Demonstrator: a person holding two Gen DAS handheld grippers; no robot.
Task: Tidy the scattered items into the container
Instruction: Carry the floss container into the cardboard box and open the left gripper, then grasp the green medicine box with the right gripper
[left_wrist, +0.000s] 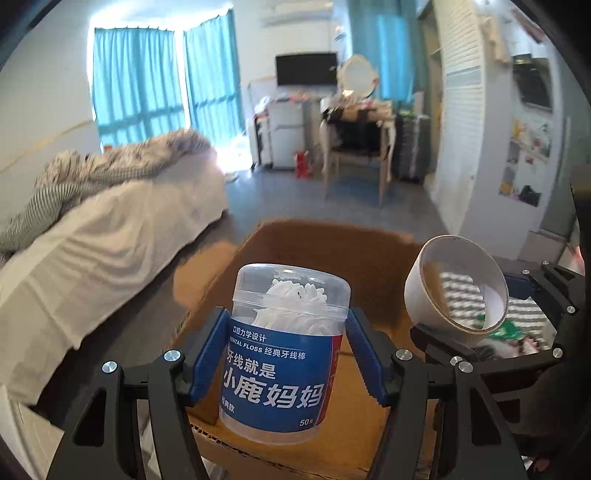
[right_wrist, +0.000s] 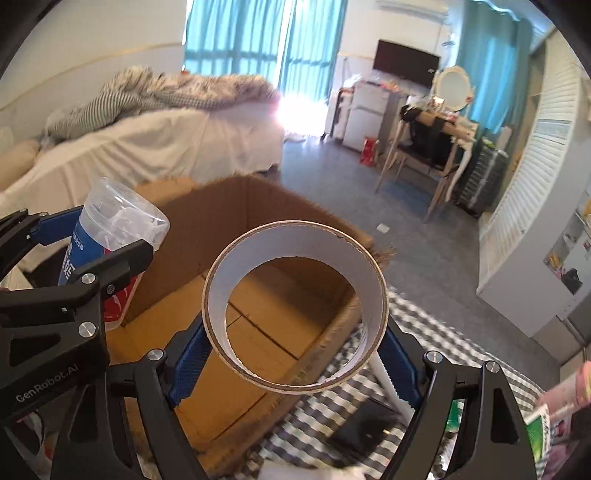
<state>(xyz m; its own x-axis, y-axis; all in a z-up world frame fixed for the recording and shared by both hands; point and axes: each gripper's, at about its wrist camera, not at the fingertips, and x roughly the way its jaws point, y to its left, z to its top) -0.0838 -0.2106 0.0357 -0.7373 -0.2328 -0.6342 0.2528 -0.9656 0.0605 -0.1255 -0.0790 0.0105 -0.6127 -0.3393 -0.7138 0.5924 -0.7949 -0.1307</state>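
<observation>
My left gripper (left_wrist: 286, 354) is shut on a clear dental floss jar (left_wrist: 284, 347) with a blue label, held upright over the open cardboard box (left_wrist: 332, 243). My right gripper (right_wrist: 295, 362) is shut on a white cardboard tape ring (right_wrist: 295, 310), held over the same box (right_wrist: 258, 199). The ring also shows in the left wrist view (left_wrist: 458, 284), to the right of the jar. The jar shows in the right wrist view (right_wrist: 110, 236), at the left, in the left gripper (right_wrist: 88, 258). The box floor looks bare.
The box stands on a black-and-white checkered cloth (right_wrist: 424, 332) with a black item (right_wrist: 365, 428) and green packaging (right_wrist: 539, 432) on it. A bed (left_wrist: 110, 221) lies to the left. A dressing table and chair (left_wrist: 358, 147) stand across the grey floor.
</observation>
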